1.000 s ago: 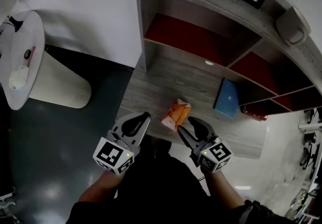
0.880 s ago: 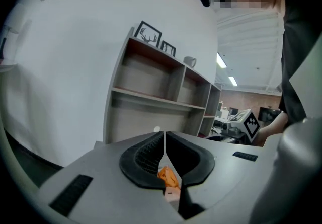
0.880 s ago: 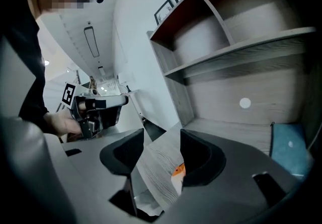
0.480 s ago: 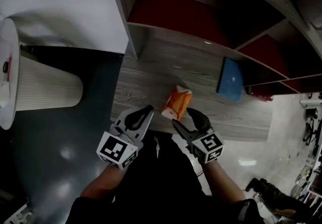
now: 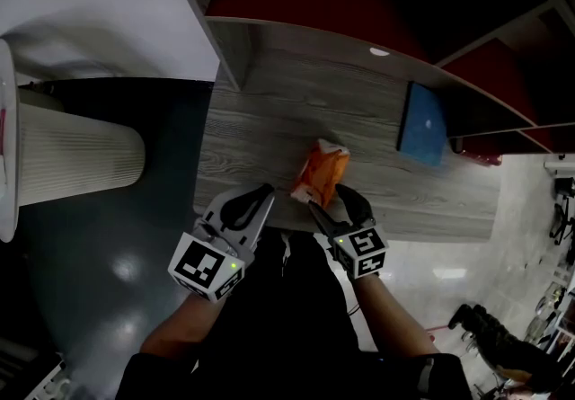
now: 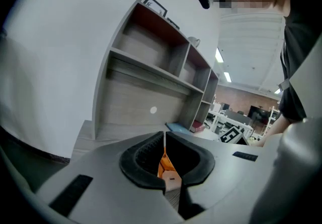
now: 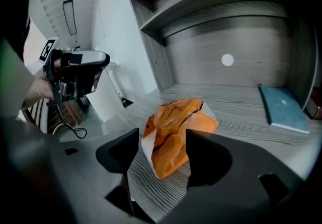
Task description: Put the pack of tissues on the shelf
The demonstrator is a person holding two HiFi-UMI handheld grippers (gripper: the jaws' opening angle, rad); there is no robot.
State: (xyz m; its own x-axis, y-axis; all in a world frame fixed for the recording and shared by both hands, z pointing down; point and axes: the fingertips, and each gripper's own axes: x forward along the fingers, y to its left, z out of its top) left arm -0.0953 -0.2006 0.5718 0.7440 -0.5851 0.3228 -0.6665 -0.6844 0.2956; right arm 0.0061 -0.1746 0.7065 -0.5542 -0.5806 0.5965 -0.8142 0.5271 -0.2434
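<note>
R claw (image 7: 162, 137) spread wide, jaws just opened, orange tissue pack (image 5: 321, 172) betw them on wood desk (image 5: 260, 137); L claw (image 6: 164, 135) pressed together, empty.

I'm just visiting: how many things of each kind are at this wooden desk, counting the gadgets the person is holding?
Handheld grippers: 2 (left gripper, right gripper)
Pack of tissues, orange: 1
Blue book: 1
Reddish thing beside the book, too dim to name: 1
Total: 5
</note>
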